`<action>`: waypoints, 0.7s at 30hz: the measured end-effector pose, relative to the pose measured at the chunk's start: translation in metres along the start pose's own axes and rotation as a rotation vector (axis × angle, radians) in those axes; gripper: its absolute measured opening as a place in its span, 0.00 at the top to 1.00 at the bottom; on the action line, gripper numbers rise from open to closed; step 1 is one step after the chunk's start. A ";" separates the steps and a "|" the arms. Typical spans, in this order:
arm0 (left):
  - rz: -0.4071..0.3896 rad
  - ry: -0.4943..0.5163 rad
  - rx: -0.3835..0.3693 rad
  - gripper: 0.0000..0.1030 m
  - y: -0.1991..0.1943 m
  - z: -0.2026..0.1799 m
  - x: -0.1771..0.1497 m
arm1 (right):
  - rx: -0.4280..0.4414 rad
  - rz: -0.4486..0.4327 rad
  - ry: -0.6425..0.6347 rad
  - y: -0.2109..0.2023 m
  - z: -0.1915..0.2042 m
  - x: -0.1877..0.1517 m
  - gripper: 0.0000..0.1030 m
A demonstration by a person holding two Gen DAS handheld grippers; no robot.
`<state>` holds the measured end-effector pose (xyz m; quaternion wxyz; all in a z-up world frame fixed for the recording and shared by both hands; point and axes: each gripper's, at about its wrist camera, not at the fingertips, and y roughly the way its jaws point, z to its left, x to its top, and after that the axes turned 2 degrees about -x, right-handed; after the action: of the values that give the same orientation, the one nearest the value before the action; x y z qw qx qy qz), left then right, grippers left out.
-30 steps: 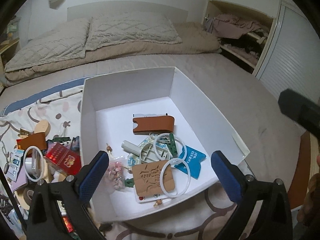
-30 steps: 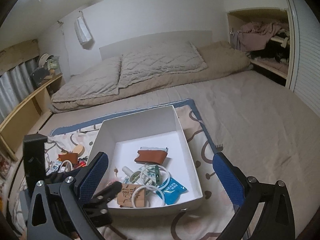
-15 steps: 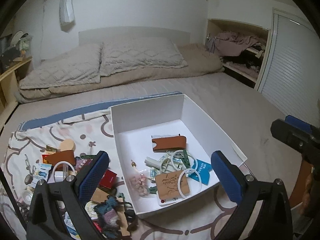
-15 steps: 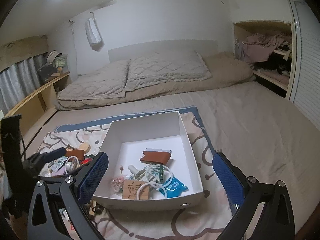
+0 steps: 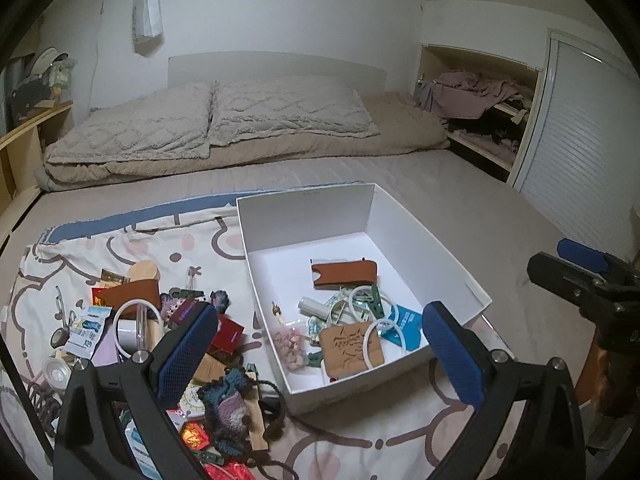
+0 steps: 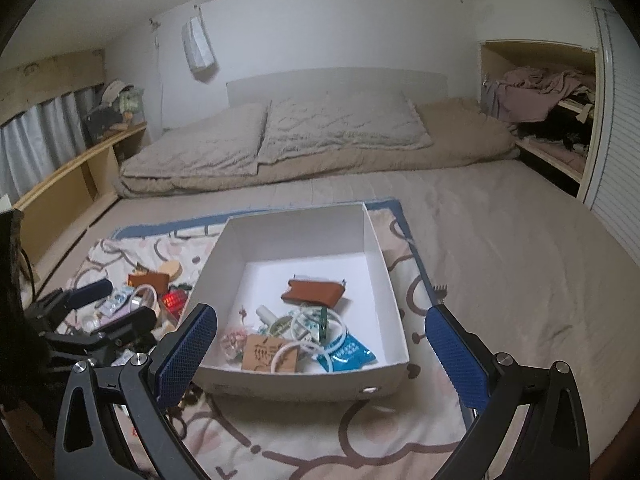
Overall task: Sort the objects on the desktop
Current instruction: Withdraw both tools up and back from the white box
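White box (image 5: 432, 240) sits on the bed beside the clutter (image 5: 132, 320) as the sorting bin; both hand-held grippers, left (image 5: 316, 344) and right (image 6: 320, 344), hover open and empty, ready to pick.

I'm looking at two quilted pillows (image 6: 280, 140) lying side by side at the far end of the bed (image 6: 500, 240), a white bag (image 6: 198, 50) hanging on the wall, and rumpled clothes (image 6: 536, 92) sitting in the far-right closet.
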<state>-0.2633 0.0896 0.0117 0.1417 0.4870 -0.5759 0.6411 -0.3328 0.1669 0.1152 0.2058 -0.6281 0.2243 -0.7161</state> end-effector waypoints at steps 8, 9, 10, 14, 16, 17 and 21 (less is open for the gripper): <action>0.011 0.001 0.026 0.00 0.003 0.006 -0.006 | -0.014 0.013 -0.065 0.005 0.005 -0.011 0.00; 0.010 0.000 0.028 0.00 0.003 0.006 -0.006 | -0.016 0.016 -0.071 0.006 0.005 -0.012 0.00; 0.008 -0.001 0.028 0.00 0.002 0.007 -0.007 | -0.017 0.018 -0.071 0.007 0.005 -0.013 0.00; 0.007 0.001 0.034 0.00 0.002 0.007 -0.008 | -0.020 0.026 -0.074 0.008 0.005 -0.015 0.00; 0.009 0.003 0.037 0.00 0.003 0.006 -0.008 | -0.020 0.032 -0.072 0.009 0.004 -0.015 0.00; 0.010 0.005 0.039 0.00 0.003 0.006 -0.008 | -0.021 0.036 -0.071 0.010 0.003 -0.015 0.00; 0.012 0.016 0.048 0.00 0.005 0.003 -0.009 | -0.028 0.045 -0.071 0.012 0.002 -0.017 0.00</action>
<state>-0.2611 0.0884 0.0010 0.1310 0.4815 -0.5623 0.6594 -0.3284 0.1667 0.0952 0.2210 -0.6506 0.2408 -0.6855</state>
